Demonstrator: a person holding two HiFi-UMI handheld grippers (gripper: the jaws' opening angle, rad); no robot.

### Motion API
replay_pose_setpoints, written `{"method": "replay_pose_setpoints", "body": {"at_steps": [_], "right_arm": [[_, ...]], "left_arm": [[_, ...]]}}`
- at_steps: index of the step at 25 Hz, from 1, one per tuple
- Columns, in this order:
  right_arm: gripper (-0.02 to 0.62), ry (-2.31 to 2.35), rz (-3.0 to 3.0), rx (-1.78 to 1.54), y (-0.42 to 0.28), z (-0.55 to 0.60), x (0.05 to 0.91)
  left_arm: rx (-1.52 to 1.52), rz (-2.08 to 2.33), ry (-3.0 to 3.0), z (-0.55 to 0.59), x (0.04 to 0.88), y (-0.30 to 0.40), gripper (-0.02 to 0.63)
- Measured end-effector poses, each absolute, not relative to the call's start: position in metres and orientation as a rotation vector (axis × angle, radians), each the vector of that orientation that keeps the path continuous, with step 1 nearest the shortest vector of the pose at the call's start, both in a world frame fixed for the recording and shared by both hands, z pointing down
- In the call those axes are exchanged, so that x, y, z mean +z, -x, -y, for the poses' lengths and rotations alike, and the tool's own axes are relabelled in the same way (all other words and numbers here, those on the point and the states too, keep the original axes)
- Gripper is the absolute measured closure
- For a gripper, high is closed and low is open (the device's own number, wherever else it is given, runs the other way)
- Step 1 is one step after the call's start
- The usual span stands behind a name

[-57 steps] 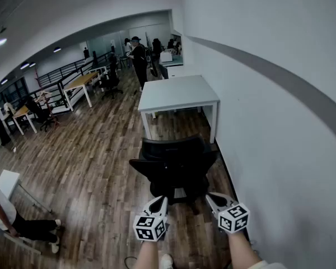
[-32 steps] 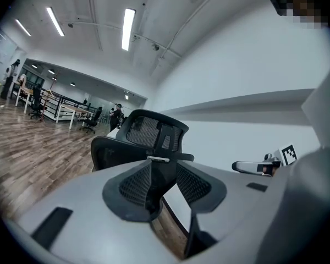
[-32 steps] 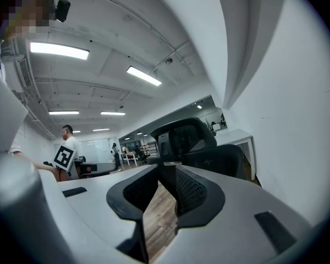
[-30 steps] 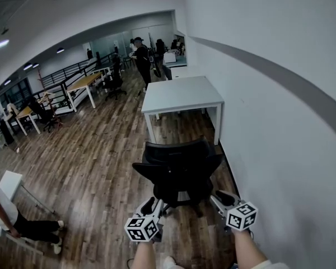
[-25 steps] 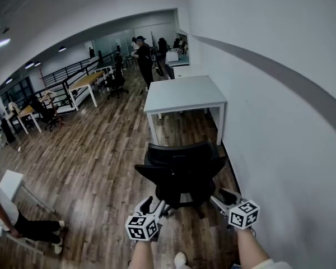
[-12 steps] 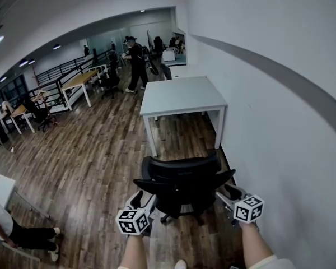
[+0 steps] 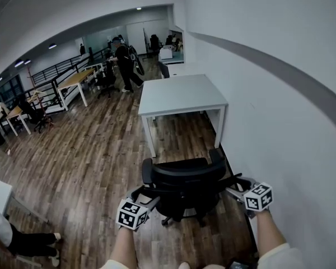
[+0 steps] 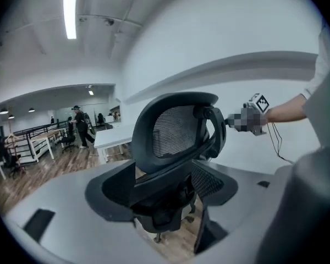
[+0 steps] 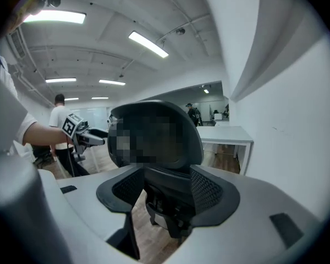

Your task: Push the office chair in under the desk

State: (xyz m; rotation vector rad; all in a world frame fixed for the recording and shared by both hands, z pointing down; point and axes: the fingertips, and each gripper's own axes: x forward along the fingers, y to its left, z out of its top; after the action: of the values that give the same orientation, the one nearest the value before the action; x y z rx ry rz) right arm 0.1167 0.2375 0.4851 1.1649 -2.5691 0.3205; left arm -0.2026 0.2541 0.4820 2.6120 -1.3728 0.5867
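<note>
The black office chair (image 7: 185,182) stands on the wood floor with its back to me, a short way in front of the white desk (image 7: 182,94) and apart from it. My left gripper (image 7: 141,195) is at the backrest's left edge and my right gripper (image 7: 238,184) at its right edge. In the left gripper view the left gripper (image 8: 165,188) has the mesh backrest (image 8: 176,131) between its spread jaws. The right gripper (image 9: 168,188) frames the chair back (image 9: 157,142) the same way. Both pairs of jaws have just been opening, and no pad presses on the chair.
A white wall (image 7: 280,111) with a grey stripe runs close along the right of the chair and desk. Other desks (image 7: 73,83) and chairs stand far left, a person (image 7: 123,60) walks at the back, and another person (image 7: 11,237) is at lower left.
Both grippers have moved from below and behind the chair out to either side of its backrest, and their jaws are wider. The person at the back walked left.
</note>
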Motion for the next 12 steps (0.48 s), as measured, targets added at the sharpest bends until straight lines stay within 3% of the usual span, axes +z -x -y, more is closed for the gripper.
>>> {"method": "replay_pose_setpoints", "body": {"at_steps": [12], "right_arm": [[0.316,-0.765,2.337,0.103,-0.112,-0.210,0.504]], "left_arm": [[1.208,1.088,-2.654,-0.234,0.516,0.196,0.268]]}}
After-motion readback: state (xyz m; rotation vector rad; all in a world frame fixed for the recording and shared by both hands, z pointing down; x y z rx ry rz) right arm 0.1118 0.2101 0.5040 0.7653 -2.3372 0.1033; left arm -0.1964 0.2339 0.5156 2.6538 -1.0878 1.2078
